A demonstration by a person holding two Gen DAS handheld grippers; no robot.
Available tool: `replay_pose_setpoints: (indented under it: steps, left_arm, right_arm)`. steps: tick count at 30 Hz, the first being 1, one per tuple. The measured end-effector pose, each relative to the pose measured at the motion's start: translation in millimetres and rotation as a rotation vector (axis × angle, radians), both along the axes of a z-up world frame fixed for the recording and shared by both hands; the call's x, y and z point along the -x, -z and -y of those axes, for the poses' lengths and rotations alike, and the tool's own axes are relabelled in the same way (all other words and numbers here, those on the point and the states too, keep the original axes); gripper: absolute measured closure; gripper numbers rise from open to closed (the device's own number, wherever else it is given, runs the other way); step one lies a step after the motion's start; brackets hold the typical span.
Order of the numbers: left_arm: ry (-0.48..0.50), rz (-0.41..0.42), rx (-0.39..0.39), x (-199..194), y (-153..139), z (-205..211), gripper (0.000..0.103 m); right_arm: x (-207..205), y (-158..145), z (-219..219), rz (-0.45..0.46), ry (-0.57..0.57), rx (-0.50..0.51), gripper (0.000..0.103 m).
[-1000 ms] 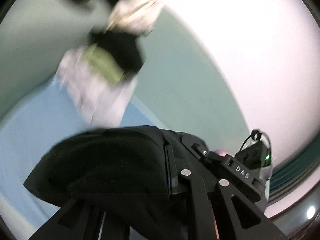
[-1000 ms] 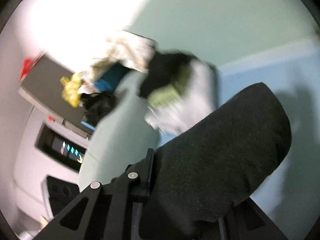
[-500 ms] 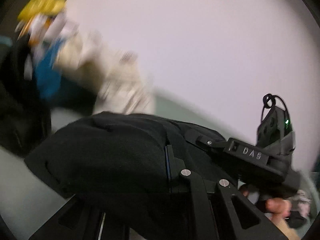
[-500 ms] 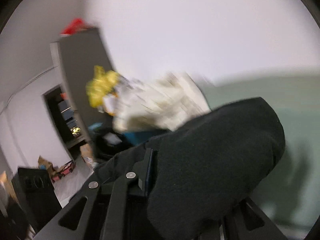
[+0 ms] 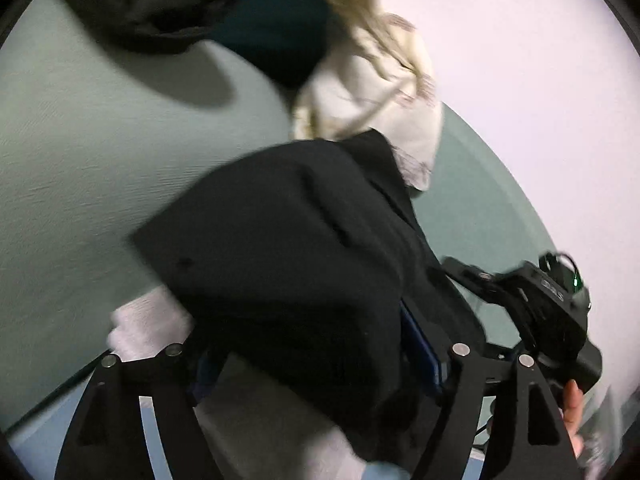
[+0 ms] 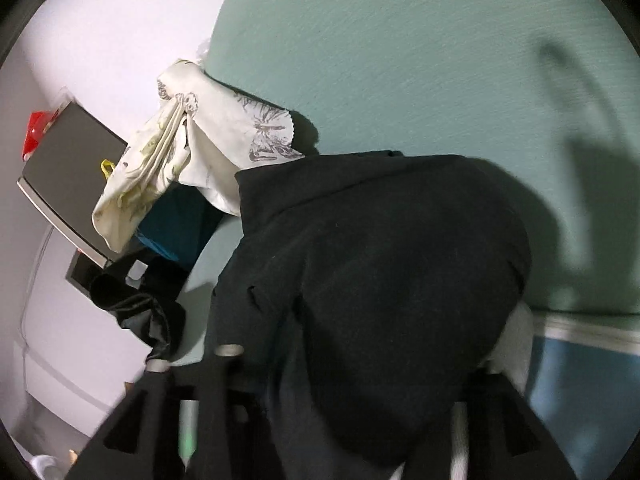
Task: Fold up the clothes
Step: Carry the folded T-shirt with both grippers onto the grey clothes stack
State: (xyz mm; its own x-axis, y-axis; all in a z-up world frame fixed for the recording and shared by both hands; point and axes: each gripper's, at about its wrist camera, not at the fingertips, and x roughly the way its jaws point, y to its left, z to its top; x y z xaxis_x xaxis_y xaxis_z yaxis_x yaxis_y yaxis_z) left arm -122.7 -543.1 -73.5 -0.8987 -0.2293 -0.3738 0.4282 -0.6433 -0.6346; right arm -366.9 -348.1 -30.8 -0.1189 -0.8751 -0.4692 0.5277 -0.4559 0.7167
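A folded black garment (image 5: 296, 248) fills the middle of the left wrist view and lies over my left gripper (image 5: 320, 364), whose jaws are spread wide around it; the fingertips are hidden under the cloth. The same black garment (image 6: 380, 280) covers my right gripper (image 6: 332, 392) in the right wrist view; its fingertips are hidden. The garment rests on a white folded garment (image 5: 152, 332), which also shows in the right wrist view (image 6: 516, 340). The right gripper's body (image 5: 552, 320) shows at the right of the left wrist view.
A pile of loose clothes lies behind: a cream printed garment (image 6: 208, 140), a teal one (image 6: 176, 220) and a black one (image 6: 144, 308). The surface is a green sheet (image 6: 400, 40) over a blue one (image 6: 580, 392). A grey cabinet (image 6: 68, 160) stands by the white wall.
Both grippers have swung down with the black garment from facing the wall to above the green sheet. The garment now lies on the white folded piece and the left jaws stand wider apart.
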Motion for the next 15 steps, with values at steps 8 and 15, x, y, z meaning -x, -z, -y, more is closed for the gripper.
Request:
replay_pose_setpoints:
  steps: [8, 15]
  left_arm:
    - [-0.147, 0.171, 0.078, -62.7, -14.3, -2.9, 0.024]
    - [-0.098, 0.191, 0.337, -95.7, -80.3, -52.9, 0.024]
  right_arm:
    - [1.7, -2.4, -80.6, -0.019, 0.243, -0.082, 0.01]
    - [-73.9, -28.1, -111.6, -0.288, 0.185, -0.351, 0.067]
